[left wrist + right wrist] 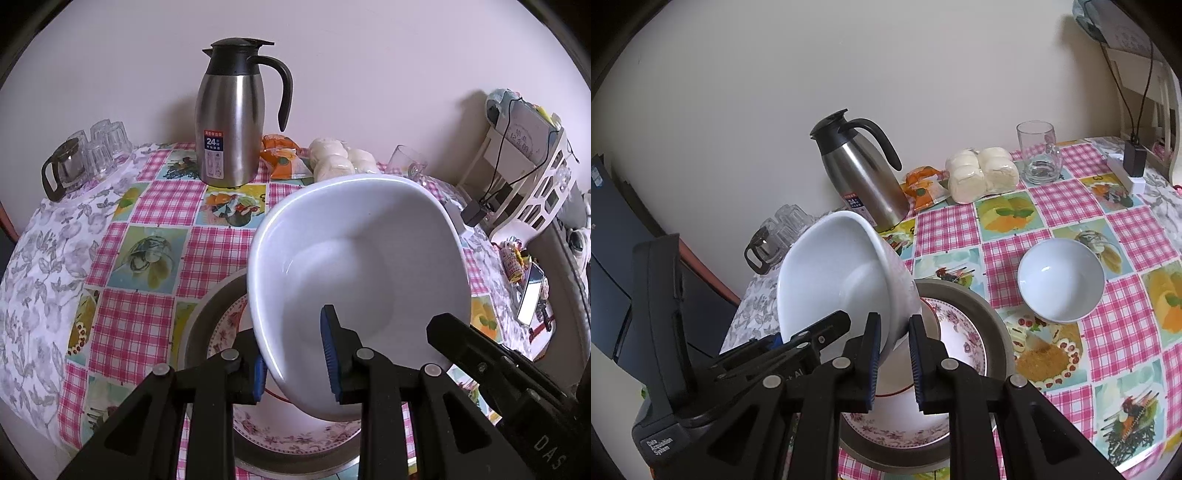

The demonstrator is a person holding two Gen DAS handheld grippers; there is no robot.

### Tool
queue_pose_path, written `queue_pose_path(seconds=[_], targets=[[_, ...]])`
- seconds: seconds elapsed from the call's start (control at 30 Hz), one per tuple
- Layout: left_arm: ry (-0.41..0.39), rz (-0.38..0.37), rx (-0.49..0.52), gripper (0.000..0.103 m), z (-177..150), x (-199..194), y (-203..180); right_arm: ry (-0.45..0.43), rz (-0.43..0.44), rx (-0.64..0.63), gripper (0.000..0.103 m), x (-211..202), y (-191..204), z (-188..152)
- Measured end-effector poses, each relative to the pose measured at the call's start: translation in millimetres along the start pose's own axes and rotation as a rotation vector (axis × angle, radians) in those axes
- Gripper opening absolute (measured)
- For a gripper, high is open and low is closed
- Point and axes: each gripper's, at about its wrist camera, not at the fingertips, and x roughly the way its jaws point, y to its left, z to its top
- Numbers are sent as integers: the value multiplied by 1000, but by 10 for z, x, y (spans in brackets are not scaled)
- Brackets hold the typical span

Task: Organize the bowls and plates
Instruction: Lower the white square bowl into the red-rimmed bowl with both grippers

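Left wrist view: both hand-held grippers pinch the white bowl; thermos label reads "24".

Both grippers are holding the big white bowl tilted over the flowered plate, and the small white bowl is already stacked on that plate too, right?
Not quite. The small white bowl sits apart on the tablecloth, as the right wrist view shows. Both grippers do hold the big white bowl over the flowered plate.

Big white bowl is tilted w/ its opening up, right above the stack: floral-rimmed plate inside a grey metal dish near the tablecloth's front edge. Smaller white bowl sits upright, empty, just right of the stack.
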Motion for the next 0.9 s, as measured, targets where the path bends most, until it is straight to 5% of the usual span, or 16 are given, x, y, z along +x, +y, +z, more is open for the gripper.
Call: queue_pose_path(seconds=[0.9], targets=[[105,36,-53,27,-36,164,118,134,-41,27,18,315,-64,-147]])
